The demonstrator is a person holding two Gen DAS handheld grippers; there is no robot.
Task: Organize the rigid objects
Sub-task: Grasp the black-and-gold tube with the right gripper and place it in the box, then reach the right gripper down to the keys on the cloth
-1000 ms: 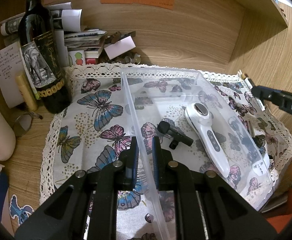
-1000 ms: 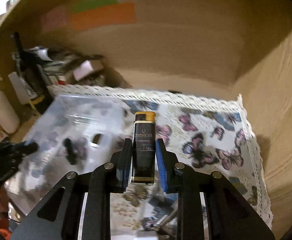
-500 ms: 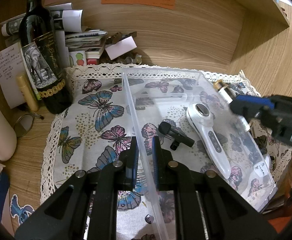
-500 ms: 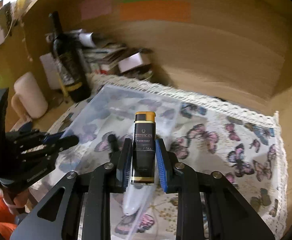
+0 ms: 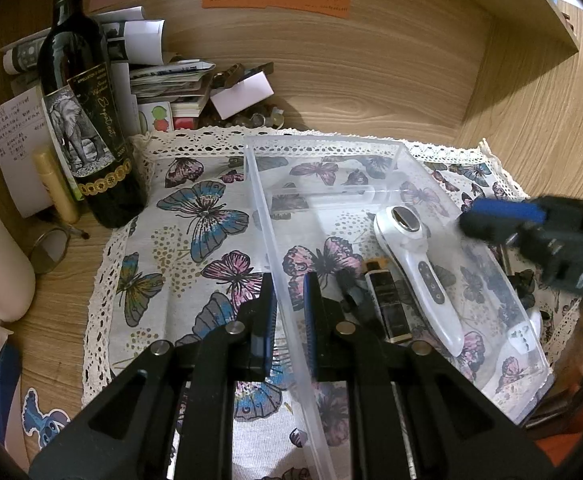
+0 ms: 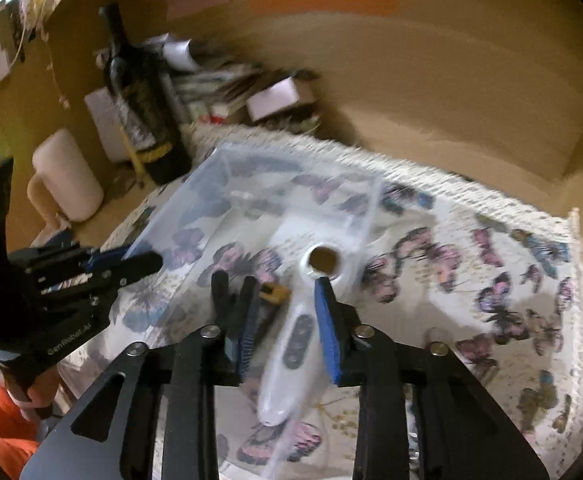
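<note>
Wine bottle [image 5: 91, 128]: stands upright at the far left on the wooden surface [image 5: 55, 332], just off the butterfly cloth [image 5: 195, 240]; untouched.
Left hand-held gripper [image 5: 287, 312]: clamped tight on the near left wall of the clear plastic bin [image 5: 331, 148], steadying it.
Bin contents: three things lie on its floor, side by side. A black microphone-like piece [image 5: 349, 288] sits leftmost, the black lighter with a gold cap [image 5: 387, 304] just beside it, and the white handheld device [image 5: 419, 268] to the right.
Right hand-held gripper [image 6: 287, 320]: over the bin, jaws opening, nothing pressed between the pads; the lighter lies below, free of them.
Progress: judging by this, the lighter's drop is done, and three items are stowed.
Left to do: some small dark objects [image 5: 525, 288] show on the cloth beyond the bin's right wall, too unclear to name; they probably go in next.
</note>
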